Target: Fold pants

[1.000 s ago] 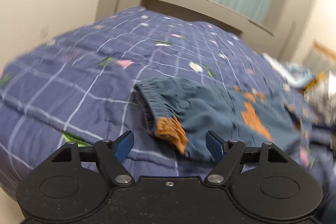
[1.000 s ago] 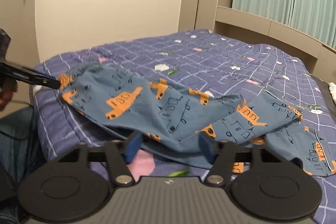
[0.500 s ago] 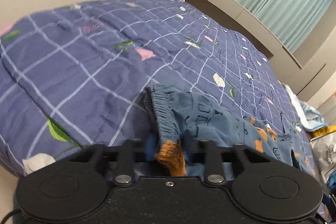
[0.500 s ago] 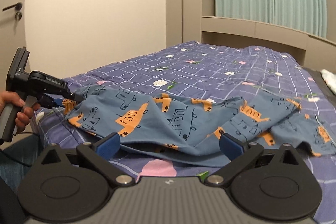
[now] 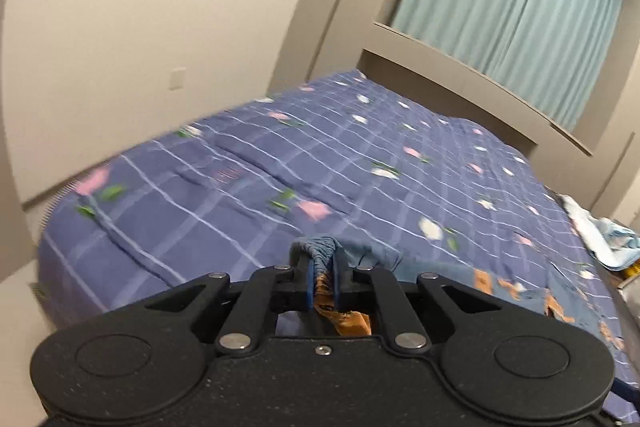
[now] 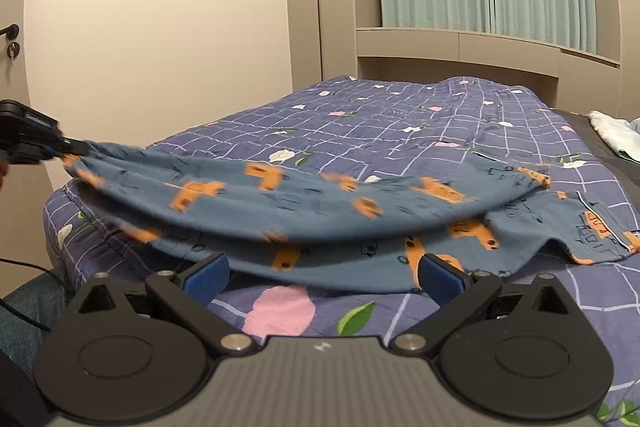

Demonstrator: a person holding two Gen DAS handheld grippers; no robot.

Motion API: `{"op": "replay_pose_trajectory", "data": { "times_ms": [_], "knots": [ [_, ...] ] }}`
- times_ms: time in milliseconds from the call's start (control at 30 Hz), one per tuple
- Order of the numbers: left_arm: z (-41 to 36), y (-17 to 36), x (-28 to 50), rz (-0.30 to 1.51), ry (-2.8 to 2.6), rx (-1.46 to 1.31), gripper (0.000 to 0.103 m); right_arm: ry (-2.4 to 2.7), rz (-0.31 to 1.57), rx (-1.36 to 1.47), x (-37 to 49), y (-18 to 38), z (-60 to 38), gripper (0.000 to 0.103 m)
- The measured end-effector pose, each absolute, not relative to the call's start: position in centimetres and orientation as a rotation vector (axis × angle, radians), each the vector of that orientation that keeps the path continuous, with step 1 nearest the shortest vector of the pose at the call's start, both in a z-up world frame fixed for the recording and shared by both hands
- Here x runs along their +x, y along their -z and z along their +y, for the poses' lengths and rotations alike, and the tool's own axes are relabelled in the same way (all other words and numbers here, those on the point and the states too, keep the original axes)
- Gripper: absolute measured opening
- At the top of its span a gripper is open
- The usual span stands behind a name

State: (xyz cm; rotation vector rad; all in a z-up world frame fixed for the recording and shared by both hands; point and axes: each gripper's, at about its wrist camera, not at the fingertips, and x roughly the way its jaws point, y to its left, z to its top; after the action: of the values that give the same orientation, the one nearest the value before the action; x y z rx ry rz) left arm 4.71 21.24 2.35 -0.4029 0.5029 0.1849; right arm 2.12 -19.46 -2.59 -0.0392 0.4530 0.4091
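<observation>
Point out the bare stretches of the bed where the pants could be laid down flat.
Free: the blue checked floral bedspread beyond the blue pants with orange vehicle prints, up to the beige headboard ledge, and its wall-side half. Crowded: the near edge under the pants and the far right edge, where pale blue crumpled cloth lies.

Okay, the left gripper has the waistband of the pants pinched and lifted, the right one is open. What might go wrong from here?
1. The left gripper, whose jaws have just been closing, pinches only a small bunch of the waistband; a hard pull might slip it out.
2. The right gripper is open and holds nothing, so the pants may drag and bunch on the quilt.
3. One leg lies under the other, so a fold now may come out uneven.
</observation>
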Motion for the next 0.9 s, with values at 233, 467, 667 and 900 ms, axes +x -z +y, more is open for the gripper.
{"op": "replay_pose_trajectory", "data": {
  "times_ms": [233, 467, 667, 900],
  "knots": [
    [21.8, 0.4, 4.7, 0.583, -0.101, -0.435, 0.01, -0.399, 0.458, -0.021, 2.1, 2.9, -19.4, 0.103],
    [22.1, 1.3, 4.7, 0.597, -0.114, -0.478, 0.013, -0.397, 0.468, -0.074, 3.1, 2.8, -18.9, 0.103],
    [22.2, 0.9, 4.9, 0.605, -0.107, -0.48, 0.014, -0.396, 0.52, -0.156, 7.3, 1.7, -17.7, 0.103],
    [22.5, 0.9, 4.8, 0.613, -0.102, -0.518, 0.014, -0.338, 0.544, -0.11, 10.4, 1.2, -14.4, 0.096]
  ]
}}
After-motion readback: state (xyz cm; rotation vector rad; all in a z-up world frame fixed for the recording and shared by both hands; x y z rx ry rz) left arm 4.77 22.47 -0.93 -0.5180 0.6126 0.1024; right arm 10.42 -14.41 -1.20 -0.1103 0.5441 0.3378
